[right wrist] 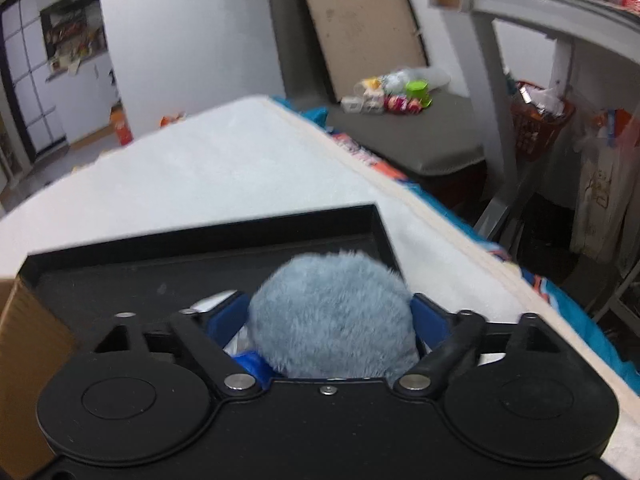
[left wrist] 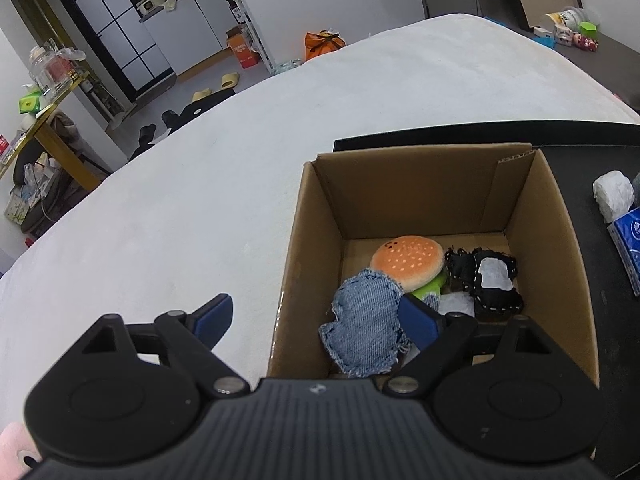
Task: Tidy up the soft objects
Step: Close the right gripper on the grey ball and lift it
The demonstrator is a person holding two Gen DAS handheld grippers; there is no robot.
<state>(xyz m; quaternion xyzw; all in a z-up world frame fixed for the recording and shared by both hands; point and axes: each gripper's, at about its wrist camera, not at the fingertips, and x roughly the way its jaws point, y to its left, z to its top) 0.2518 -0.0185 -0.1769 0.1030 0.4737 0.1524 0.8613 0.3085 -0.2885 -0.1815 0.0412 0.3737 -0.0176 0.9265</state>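
The cardboard box stands open on the white cover, flaps up. Inside it, a plush burger lies near the back, tilted, its orange bun on top. In front of the burger sits a frayed denim patch. Right of the burger, a black stitched pouch shows a white panel. Beside the box, a fluffy grey-blue ball sits over the black tray.

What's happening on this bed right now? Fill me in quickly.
Someone with two handheld grippers is sorting soft toys into a cardboard box. The right gripper is closed on a fluffy grey-blue plush above the black tray. The left gripper hangs open over the box's near edge. A burger plush, denim piece and black patches already lie inside.
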